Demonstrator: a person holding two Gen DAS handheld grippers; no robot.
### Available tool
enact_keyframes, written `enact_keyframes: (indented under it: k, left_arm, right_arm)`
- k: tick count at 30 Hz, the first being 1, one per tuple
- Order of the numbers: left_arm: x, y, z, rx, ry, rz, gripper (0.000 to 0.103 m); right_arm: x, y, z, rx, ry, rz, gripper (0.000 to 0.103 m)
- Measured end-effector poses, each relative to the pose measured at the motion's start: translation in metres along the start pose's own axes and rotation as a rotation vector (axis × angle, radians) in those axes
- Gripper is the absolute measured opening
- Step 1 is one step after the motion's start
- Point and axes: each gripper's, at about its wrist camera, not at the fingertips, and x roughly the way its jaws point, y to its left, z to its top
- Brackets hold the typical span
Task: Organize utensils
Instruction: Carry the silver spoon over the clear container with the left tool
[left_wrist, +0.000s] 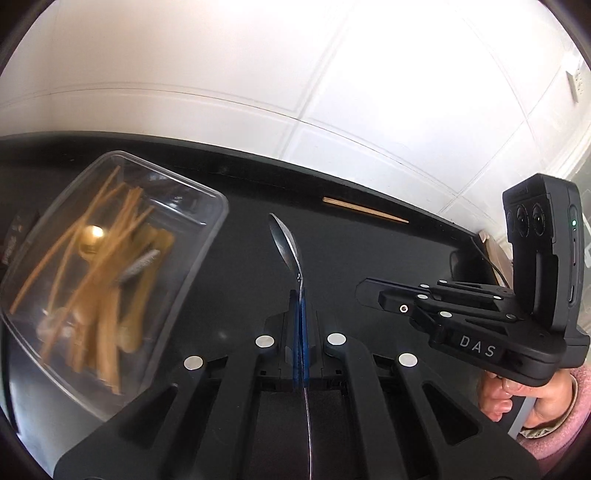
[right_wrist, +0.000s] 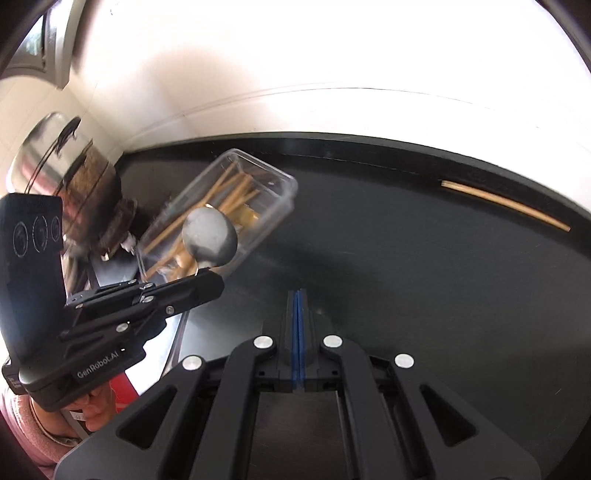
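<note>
White tiled wall (left_wrist: 332, 92), seemingly black counter (right_wrist: 406, 258)

A home kitchen: white tiled wall (left_wrist: 332, 110) behind a black surface (right_wrist: 406, 258), a steel lidded pot (right_wrist: 55, 155) at its left edge, and a clear plastic container of wooden utensils (left_wrist: 110, 266).

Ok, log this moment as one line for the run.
left claw: shut on metal spoon | right claw: shut, nothing held | clear container: holds utensils | chopstick: loose on black counter
</note>
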Motion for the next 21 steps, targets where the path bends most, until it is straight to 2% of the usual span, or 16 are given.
enact_keyframes:
  k: [5,10,12,15,21]
  left_arm:
    - [-0.027,0.061,0.012,0.015,0.054,-0.033,0.000]
    - [-0.059,0.101,0.030,0.075,0.058,-0.037,0.000]
    - [-0.069,0.107,0.041,0.121,0.048,-0.004,0.000]
    - [-0.077,0.116,0.055,0.213,0.021,0.101,0.000]
    - [-0.067,0.135,0.061,0.275,0.049,0.143,0.000]
  right_arm:
    - [0.026,0.058,0.008,0.049,-0.026,0.020,0.001]
    - [0.041,0.112,0.017,0.064,-0.054,0.053,0.001]
    - [0.046,0.128,0.025,0.075,-0.062,0.063,0.001]
    - [0.057,0.145,0.033,0.072,-0.062,0.043,0.001]
    - [0.080,0.157,0.034,0.082,-0.019,0.014,0.001]
